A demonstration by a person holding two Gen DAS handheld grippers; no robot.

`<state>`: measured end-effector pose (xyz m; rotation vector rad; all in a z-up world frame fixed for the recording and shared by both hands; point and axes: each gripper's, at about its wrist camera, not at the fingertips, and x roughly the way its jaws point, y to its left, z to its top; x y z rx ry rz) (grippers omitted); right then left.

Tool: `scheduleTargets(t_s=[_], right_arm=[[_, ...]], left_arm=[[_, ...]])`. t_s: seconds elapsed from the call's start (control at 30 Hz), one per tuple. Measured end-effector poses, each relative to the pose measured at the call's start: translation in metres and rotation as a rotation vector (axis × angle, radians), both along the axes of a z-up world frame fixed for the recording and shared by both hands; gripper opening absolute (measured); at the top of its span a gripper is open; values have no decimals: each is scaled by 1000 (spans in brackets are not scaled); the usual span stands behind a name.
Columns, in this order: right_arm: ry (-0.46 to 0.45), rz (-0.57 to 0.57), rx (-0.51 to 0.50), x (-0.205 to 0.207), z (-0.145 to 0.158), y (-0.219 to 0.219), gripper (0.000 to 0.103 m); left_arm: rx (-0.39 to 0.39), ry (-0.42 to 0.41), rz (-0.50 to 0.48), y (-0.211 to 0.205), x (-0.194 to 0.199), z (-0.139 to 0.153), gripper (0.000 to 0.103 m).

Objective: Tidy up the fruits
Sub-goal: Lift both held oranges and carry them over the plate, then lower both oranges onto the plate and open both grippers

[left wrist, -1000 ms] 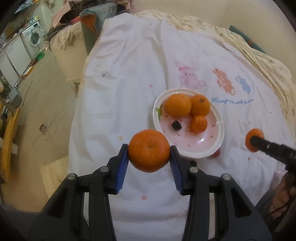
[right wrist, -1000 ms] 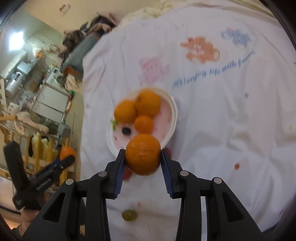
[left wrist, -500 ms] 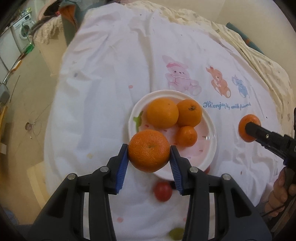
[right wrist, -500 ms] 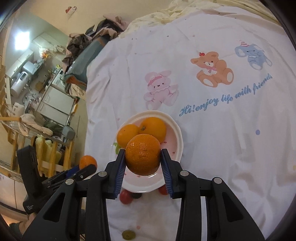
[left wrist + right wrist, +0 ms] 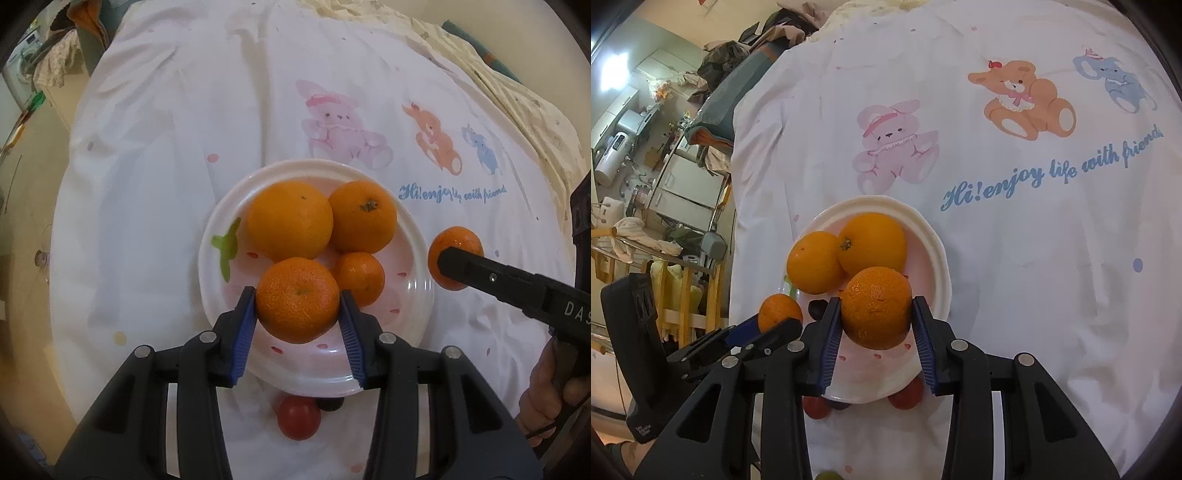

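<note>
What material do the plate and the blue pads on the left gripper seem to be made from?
The plate looks like glazed ceramic, or possibly melamine: it is white and pink, smooth and glossy, with light reflections near its rim. The pads of the left gripper, which clamp a mandarin, look like ribbed rubber or soft plastic: matte blue with fine ridges.

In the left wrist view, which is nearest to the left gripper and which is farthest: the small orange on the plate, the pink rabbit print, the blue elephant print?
From the left gripper:
1. Small orange, on the plate, just ahead to the right.
2. Pink rabbit print, on the cloth beyond the plate.
3. Blue elephant print, far to the right.
</note>
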<state>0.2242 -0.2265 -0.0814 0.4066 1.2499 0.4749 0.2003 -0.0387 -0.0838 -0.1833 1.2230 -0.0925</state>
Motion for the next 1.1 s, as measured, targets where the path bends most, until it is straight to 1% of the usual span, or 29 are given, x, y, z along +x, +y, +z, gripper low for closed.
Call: scheduleTargets(t_s=[0.17, 0.37, 0.67, 0.9, 0.97, 1.1], right_arm=[[25, 2, -9, 2, -9, 2, 40], [46, -1, -27, 3, -19, 4, 40], [42, -4, -23, 3, -17, 4, 42], [41, -8, -19, 2, -16, 4, 42], [38, -8, -18, 2, -16, 4, 42], [42, -6, -19, 3, -17, 5, 42]], left_arm=[[-8, 25, 11, 1, 2, -5, 40], [-10, -4, -1, 1, 0, -2, 40], [33, 1, -33, -8, 1, -5, 41], [46, 15, -21, -5, 2, -9, 41], [38, 22, -7, -2, 3, -10, 41], [-11, 51, 17, 6, 3, -13, 42]])
